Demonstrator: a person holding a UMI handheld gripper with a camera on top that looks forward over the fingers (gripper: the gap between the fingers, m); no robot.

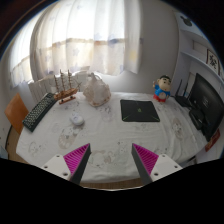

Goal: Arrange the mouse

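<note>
My gripper [111, 160] is open and empty, its pink pads [76, 157] wide apart above the near part of a table covered with a white patterned cloth [110, 135]. A black square mouse pad [139, 109] lies flat on the cloth beyond the right finger. A small pale object [76, 121], possibly the mouse, sits on the cloth beyond the left finger, to the right of a dark keyboard [40, 109]. I cannot tell its shape for sure. Nothing is between the fingers.
A model ship [66, 89] and a white rounded object [95, 91] stand at the back of the table. A small toy figure [161, 90] stands right of the pad. A dark monitor [206, 106] is at the far right. Curtained windows [100, 35] lie behind.
</note>
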